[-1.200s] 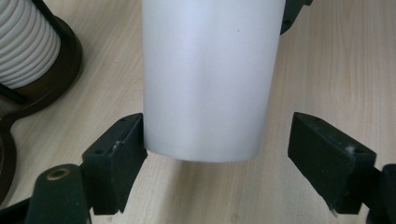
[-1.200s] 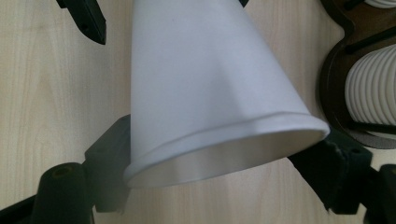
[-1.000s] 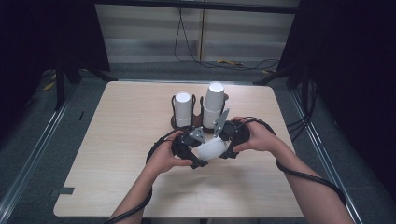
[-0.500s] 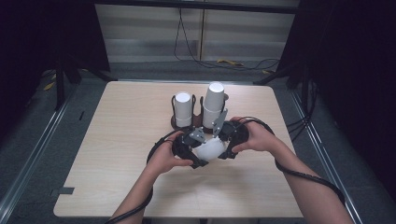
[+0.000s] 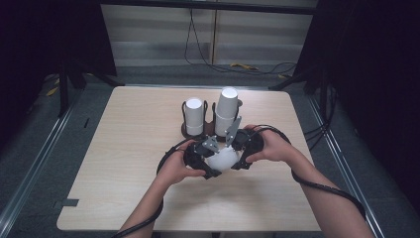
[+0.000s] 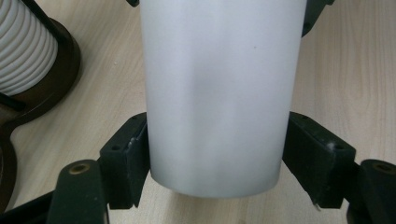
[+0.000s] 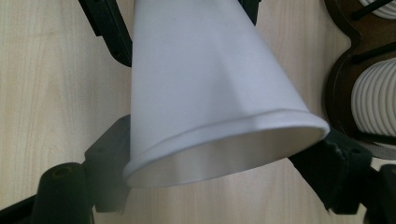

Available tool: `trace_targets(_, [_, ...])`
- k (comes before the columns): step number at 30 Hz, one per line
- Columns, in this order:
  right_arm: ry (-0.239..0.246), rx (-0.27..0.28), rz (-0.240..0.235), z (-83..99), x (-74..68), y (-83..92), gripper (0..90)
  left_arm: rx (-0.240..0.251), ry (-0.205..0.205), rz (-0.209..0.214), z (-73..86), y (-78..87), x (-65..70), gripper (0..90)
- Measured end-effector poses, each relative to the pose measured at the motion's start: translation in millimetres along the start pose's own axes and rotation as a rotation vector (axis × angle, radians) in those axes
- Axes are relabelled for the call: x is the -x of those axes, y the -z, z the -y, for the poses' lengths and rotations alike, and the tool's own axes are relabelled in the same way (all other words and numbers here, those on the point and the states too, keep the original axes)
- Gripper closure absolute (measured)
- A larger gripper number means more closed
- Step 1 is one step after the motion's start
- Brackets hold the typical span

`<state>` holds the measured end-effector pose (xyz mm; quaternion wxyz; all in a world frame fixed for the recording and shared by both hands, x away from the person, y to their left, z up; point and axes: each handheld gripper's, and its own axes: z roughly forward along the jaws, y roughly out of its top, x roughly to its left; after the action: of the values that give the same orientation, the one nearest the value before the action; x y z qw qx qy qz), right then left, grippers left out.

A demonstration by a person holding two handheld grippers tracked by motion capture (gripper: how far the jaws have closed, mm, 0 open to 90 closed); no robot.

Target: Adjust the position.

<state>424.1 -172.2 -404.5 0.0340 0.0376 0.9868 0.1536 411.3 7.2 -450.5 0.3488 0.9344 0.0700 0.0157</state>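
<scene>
while both hands met just below the middle of the table (image 5: 124,148), a white paper cup (image 5: 221,159) lay on its side between the two grippers.

from left to right: the left gripper (image 5: 204,159) had just been drawing its jaws in, and in the left gripper view its pads (image 6: 125,161) pressed the cup's (image 6: 217,93) narrow base end from both sides; the right gripper (image 5: 241,154), at about 3 o'clock of the cup, pinched the wide rim end, which in the right gripper view was squashed into an oval between its pads (image 7: 109,158) around the cup (image 7: 205,84). at 12 o'clock of the cup stood a dark holder (image 5: 185,130) with two stacks of white cups (image 5: 194,115).
</scene>
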Motion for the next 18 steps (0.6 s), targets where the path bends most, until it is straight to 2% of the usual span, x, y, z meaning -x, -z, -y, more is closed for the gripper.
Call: trace_targets(18, [-0.005,-0.011,-0.001,-1.7,-0.9,-0.4,19.9,-0.023,0.006,-0.007,0.5,-1.8,-0.9,31.0])
